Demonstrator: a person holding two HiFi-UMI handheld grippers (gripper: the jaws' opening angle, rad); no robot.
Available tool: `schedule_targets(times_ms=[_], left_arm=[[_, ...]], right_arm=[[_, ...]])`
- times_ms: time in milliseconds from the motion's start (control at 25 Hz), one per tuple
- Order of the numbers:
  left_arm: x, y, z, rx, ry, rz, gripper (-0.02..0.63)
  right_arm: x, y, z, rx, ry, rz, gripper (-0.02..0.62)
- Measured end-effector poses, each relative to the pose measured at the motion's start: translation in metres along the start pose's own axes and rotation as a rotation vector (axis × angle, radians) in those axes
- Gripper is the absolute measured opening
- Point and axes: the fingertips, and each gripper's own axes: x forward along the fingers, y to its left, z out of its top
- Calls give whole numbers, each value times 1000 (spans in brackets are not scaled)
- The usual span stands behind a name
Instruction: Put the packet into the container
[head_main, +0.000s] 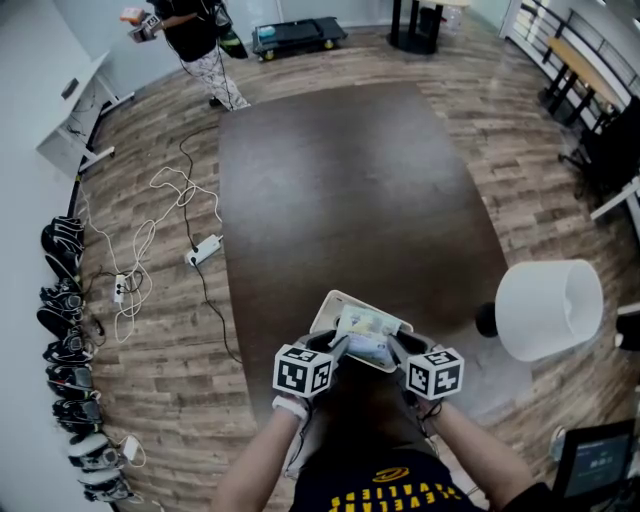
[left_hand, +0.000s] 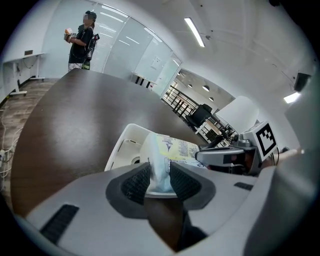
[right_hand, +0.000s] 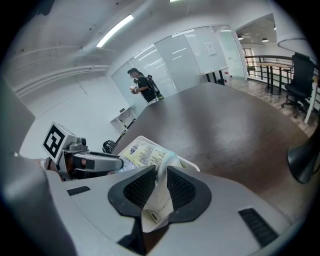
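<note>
A pale packet (head_main: 366, 332) with yellow and blue print is held over a shallow white container (head_main: 330, 311) near the front edge of the dark table. My left gripper (head_main: 341, 347) is shut on the packet's left end (left_hand: 159, 167), its ribbed pads pinching the crinkled film. My right gripper (head_main: 392, 350) is shut on the right end (right_hand: 159, 189), the film bunched between its pads. The packet (left_hand: 175, 148) stretches between both grippers, just above the container (left_hand: 123, 150). In the right gripper view the container's rim (right_hand: 186, 162) shows behind the packet (right_hand: 143, 153).
The dark table (head_main: 350, 190) stretches away bare beyond the container. A white round lamp shade (head_main: 548, 308) stands right of the table. A person (head_main: 200, 40) stands at the far end. Cables and a power strip (head_main: 203, 250) lie on the wooden floor to the left.
</note>
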Motion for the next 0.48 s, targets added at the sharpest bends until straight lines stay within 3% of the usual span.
schedule_targets(times_ms=[480], left_arm=[[-3,-10,-16,-69,16,47,126]], right_arm=[[-3,-6,7,-6,-20,5,70]])
